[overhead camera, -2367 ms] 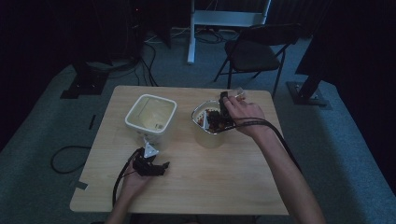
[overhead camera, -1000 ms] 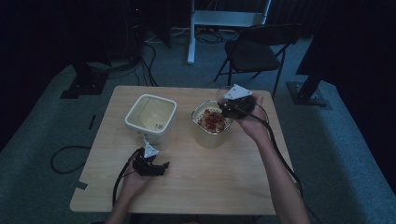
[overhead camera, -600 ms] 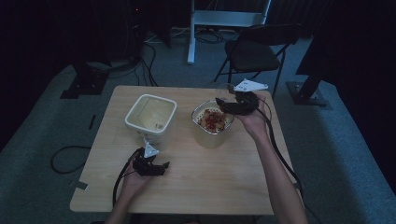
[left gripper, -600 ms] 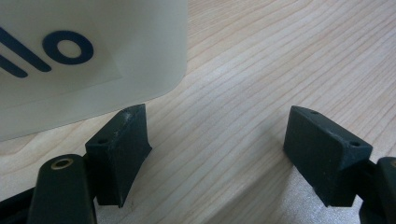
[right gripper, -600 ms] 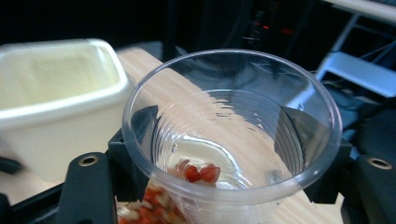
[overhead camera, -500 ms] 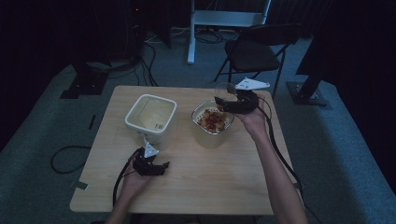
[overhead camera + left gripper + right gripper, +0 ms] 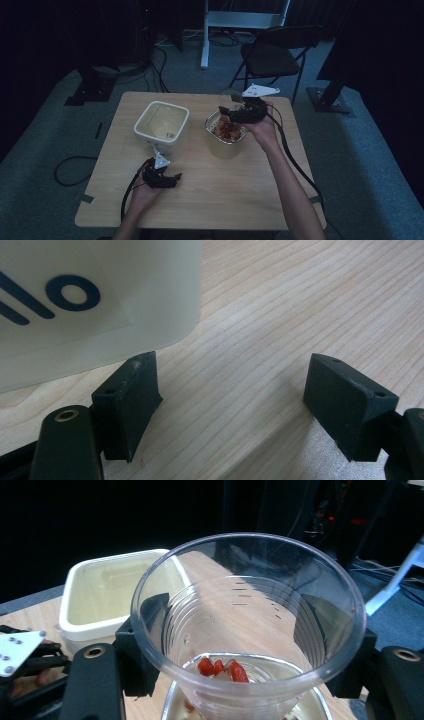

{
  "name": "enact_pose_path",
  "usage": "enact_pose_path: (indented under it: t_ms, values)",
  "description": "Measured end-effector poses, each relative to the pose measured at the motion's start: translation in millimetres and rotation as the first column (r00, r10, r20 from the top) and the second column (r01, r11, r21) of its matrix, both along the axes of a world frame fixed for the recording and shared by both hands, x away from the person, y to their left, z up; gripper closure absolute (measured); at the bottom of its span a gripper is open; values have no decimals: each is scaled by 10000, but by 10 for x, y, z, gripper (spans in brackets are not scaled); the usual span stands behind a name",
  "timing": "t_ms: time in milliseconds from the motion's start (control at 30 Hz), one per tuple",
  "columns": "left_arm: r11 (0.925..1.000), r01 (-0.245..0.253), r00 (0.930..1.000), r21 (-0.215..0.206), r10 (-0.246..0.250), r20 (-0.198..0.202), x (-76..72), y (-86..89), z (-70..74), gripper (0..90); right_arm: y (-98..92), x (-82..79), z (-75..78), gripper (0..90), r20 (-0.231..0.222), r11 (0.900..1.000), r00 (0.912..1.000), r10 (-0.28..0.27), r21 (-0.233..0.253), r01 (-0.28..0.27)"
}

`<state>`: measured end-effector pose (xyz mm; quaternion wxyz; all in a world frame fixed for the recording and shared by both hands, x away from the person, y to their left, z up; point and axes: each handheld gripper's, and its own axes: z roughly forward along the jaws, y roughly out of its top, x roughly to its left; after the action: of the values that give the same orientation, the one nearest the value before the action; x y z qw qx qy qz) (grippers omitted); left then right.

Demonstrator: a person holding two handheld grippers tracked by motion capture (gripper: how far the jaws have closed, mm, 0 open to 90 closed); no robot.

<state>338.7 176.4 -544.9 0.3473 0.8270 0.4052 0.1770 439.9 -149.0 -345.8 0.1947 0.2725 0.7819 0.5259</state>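
Nearest the person, the left gripper (image 7: 161,176) rests on the wooden table (image 7: 210,200), just in front of the white square container (image 7: 161,123), where it also lay 2.4 s ago. Its jaws stand wide apart with bare wood between them, and in the left gripper view one fingertip (image 7: 131,400) sits just beside the container's near corner (image 7: 95,305); whether they touch cannot be told.

Beyond it, to the right of the white container, stands the metal-rimmed tub (image 7: 226,135), which holds red pieces (image 7: 227,129) on a pale filling. In the earliest frame the right gripper hung low over this tub's mouth; by 1.0 s ago it was at the far right rim, and the red pieces lay exposed.

Farthest from the person, the right gripper (image 7: 235,111) is now at the tub's far rim, raised higher than 0.5 s ago and shifted slightly toward the white container. Its jaws are clamped on a clear plastic cup (image 7: 250,625), one on each side of the wall. The cup is tipped, with its open mouth facing the gripper's camera. It is empty, and the red pieces (image 7: 222,669) show through its clear base.
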Motion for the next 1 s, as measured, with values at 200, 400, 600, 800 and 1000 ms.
enact_pose_path:
  t_ms: [200,400,600,800,1000]
  values:
    - [10000,10,10000,25,-10,-1,0,1,0,229,294,-22,-2,306,-26,9990,9990,442,90,-442]
    - [10000,6,10000,13,-6,13,0,0,-1,229,536,-38,-6,305,29,9968,9968,794,-28,-794]
    - [10000,-2,10000,24,2,17,0,0,0,229,758,-8,24,305,-57,9933,9934,1144,192,-1143]
    - [10000,30,10000,31,-30,-14,-2,0,2,229,953,46,35,305,-217,9863,9879,1534,642,-1517]
    - [10000,53,10000,34,-53,-15,-2,-1,1,229,1214,101,38,302,-328,9839,9849,1701,611,-1679]
